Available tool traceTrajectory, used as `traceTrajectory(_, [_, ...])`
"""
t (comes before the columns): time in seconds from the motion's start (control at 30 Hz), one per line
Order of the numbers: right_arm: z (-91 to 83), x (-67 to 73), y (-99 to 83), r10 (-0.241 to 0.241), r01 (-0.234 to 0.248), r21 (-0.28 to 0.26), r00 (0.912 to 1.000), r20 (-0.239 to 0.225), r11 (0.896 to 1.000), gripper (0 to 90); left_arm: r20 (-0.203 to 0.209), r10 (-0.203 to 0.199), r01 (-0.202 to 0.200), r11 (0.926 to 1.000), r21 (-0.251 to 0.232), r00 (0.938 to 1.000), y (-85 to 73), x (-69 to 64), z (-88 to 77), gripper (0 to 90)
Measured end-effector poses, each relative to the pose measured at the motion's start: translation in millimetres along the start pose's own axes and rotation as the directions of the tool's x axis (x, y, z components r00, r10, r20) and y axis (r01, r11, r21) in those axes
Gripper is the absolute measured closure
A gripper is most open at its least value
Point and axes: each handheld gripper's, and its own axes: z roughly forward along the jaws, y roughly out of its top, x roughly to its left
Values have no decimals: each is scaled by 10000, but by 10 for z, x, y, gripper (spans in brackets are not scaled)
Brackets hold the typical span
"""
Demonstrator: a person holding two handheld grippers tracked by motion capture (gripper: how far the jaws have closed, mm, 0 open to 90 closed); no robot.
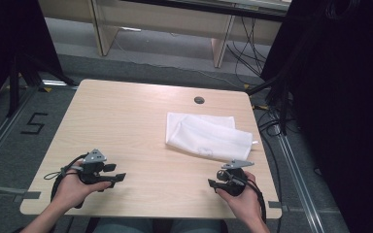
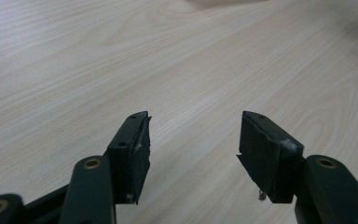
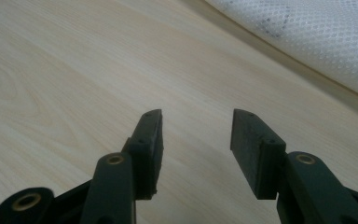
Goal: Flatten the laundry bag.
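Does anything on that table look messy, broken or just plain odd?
Little stands out. The white mesh cloth lies folded but skewed to the table edges, its layers not lined up. The left gripper has frayed, whitish pad edges. Nothing is spilled.

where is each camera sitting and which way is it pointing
High view: above the person's side, looking forward and down on the wooden table and the folded white mesh cloth; both forearms, left gripper and right gripper show.
Left gripper view: rides the left gripper, low over bare tabletop; its open black jaws show.
Right gripper view: rides the right gripper, facing the table and the cloth's edge; open jaws show.
Shared: the high and right gripper views both show the cloth.
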Motion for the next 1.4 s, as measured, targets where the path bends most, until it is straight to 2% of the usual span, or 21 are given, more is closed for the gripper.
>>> traceTrajectory(0.13, [-6,0,3,-63,62,21,10000,38,10000,562,-20,31,-30,9999,119,10000,9,-1,3,435])
traceTrajectory(0.27, [-9,-25,14,-425,424,20,9990,160,9991,593,-61,-67,67,10000,69,10000,8,-8,5,437])
traceTrajectory(0.3, [-8,-25,18,-434,433,34,9989,185,9991,601,-108,-61,61,10000,53,9999,8,-13,3,437])
traceTrajectory(0.33, [-1,-13,26,-118,118,-66,9999,99,9999,606,-126,-55,54,10000,-47,9999,5,-16,9,438])
traceTrajectory(0.37, [-6,-58,46,-691,690,51,9974,225,9976,616,-78,-44,44,10000,73,10000,10,-14,3,438])
traceTrajectory(0.4, [-16,-23,58,-86,83,248,9999,131,9997,625,-64,-85,86,9999,74,9999,11,-21,8,437])
traceTrajectory(0.43, [5,-50,84,-370,371,-36,9990,269,9993,638,-87,-38,38,10000,22,10000,12,-25,17,438])
traceTrajectory(0.5, [0,-67,125,-541,541,3,9979,351,9985,648,-52,-161,160,9997,-176,9999,6,-48,37,438])
traceTrajectory(0.53, [17,-79,201,-773,782,-123,9951,619,9969,662,8,113,-113,9999,113,9999,5,-53,31,439])
traceTrajectory(0.57, [24,-73,245,-704,713,-113,9953,670,9974,666,54,317,-318,9994,170,9995,7,-55,26,439])
traceTrajectory(0.6, [48,-88,278,-863,882,-213,9931,793,9959,667,54,317,-318,9994,170,9995,7,-55,26,439])
traceTrajectory(0.7, [107,-94,364,-764,757,112,9939,799,9971,660,27,457,-457,9990,26,9990,20,-88,12,439])
traceTrajectory(0.73, [148,-96,396,-753,753,40,9933,880,9972,652,76,406,-405,9991,-96,9991,20,-93,24,439])
traceTrajectory(0.77, [173,-96,430,-800,787,191,9931,854,9967,642,159,615,-617,9980,129,9980,27,-72,18,439])
traceTrajectory(0.93, [288,-144,607,-1045,1038,121,9881,1127,9945,570,133,312,-311,9995,-26,9994,40,-75,69,438])
traceTrajectory(1.0, [318,-159,671,-1119,1106,181,9871,1148,9937,544,279,512,-519,9983,259,9983,51,-57,64,437])
traceTrajectory(1.03, [345,-160,710,-996,973,256,9886,1133,9949,527,208,448,-450,9989,100,9988,44,-65,81,436])
traceTrajectory(1.13, [421,-173,785,-1022,981,433,9891,1063,9942,482,148,572,-574,9982,196,9983,44,-58,77,435])
traceTrajectory(1.2, [488,-190,838,-1271,1229,442,9858,1101,9914,455,213,573,-577,9981,206,9981,46,-56,79,434])
traceTrajectory(1.23, [514,-180,863,-1068,1021,487,9885,1072,9936,445,213,573,-577,9981,206,9981,46,-56,79,434])
traceTrajectory(1.4, [645,-199,912,-1123,1065,567,9875,1109,9927,425,139,558,-561,9983,179,9983,46,-75,87,433])
